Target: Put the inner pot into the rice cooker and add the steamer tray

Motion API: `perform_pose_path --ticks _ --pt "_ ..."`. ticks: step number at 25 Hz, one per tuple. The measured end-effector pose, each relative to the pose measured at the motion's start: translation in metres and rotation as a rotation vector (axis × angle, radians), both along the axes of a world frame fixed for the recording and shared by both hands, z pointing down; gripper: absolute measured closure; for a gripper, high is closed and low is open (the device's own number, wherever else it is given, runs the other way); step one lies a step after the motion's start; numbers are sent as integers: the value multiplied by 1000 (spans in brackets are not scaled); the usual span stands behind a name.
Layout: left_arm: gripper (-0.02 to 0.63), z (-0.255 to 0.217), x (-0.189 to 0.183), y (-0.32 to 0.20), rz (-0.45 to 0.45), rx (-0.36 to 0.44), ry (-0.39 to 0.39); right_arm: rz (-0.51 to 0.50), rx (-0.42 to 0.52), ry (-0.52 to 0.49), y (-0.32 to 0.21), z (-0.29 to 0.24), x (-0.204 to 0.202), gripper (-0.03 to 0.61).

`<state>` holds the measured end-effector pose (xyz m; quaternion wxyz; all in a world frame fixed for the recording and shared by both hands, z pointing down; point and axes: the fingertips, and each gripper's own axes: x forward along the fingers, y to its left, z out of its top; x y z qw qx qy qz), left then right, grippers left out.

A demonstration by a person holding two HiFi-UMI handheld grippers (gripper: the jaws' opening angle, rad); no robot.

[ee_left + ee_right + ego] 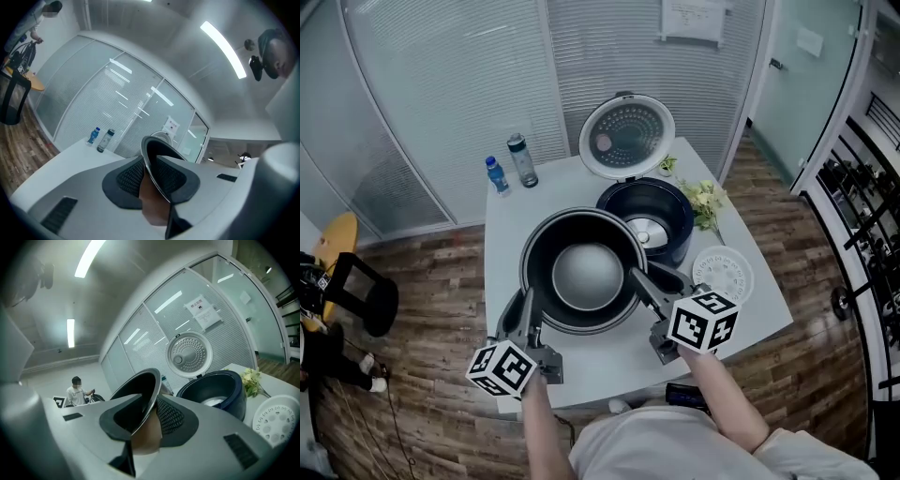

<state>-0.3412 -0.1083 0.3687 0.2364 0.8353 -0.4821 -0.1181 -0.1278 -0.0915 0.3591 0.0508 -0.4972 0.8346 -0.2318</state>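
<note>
The dark inner pot [586, 272], with its grey bottom showing, hangs above the white table [511, 225], held level between both grippers. My left gripper [528, 307] is shut on the pot's left rim [151, 157], one pad on each side of the wall. My right gripper [640, 281] is shut on the right rim [146, 392] in the same way. The dark blue rice cooker [649, 217] stands just behind and right of the pot, its round lid [626, 137] tipped open. The white perforated steamer tray [723, 275] lies flat on the table at the right.
Two bottles [511, 167] stand at the table's back left corner. A bunch of pale flowers [703, 201] lies to the right of the cooker. Glass partition walls close off the back. A black chair [356, 291] stands on the wooden floor at the left.
</note>
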Motion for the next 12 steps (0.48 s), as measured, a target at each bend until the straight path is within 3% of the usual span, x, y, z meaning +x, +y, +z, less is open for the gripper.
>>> perform_pose_path --ticks 12 --pt "529 -36 47 -15 97 64 13 89 74 8 5 -36 44 472"
